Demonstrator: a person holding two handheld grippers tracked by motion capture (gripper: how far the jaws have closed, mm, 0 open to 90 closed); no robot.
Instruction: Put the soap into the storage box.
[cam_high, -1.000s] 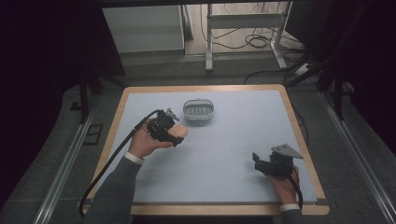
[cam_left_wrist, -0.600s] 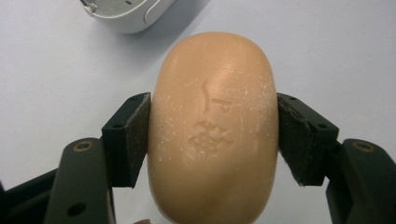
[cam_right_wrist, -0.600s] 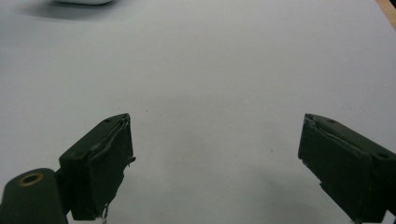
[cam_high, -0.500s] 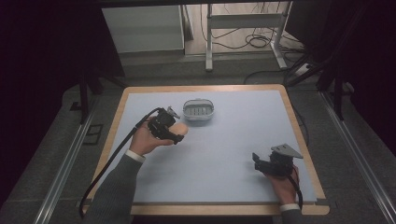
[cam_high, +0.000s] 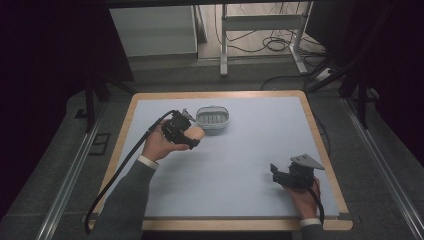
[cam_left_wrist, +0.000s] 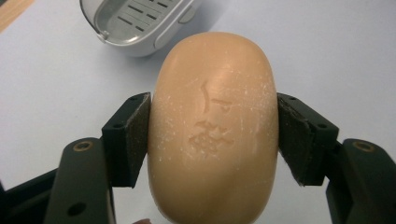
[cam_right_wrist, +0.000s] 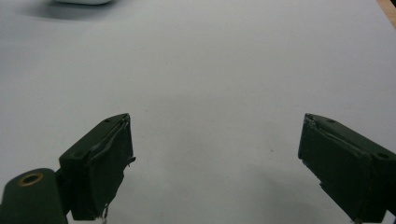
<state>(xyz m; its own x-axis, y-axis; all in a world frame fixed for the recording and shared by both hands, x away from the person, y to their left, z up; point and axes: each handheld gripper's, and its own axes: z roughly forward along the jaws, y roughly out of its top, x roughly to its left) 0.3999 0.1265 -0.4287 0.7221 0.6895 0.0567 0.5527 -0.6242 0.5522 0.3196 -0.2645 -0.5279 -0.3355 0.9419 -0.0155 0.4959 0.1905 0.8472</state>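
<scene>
The left gripper is clamped on a tan oval bar of soap, its two black pads pressing the bar's long sides so that the soap stands out lengthwise between the jaws, with an embossed mark on its upper face. In the high view the left gripper holds the bar of soap above the pale blue desk, just beside the near left end of a grey soap dish; whether the bar touches the dish there cannot be told. In the left gripper view the soap dish lies beyond the soap toward the upper left, its slotted inner tray bare. The right gripper rests near the desk's near right corner, well apart from the soap and the dish, in the person's right hand. In its own view the right gripper has its jaws spread wide over bare desk surface, with nothing between them.
</scene>
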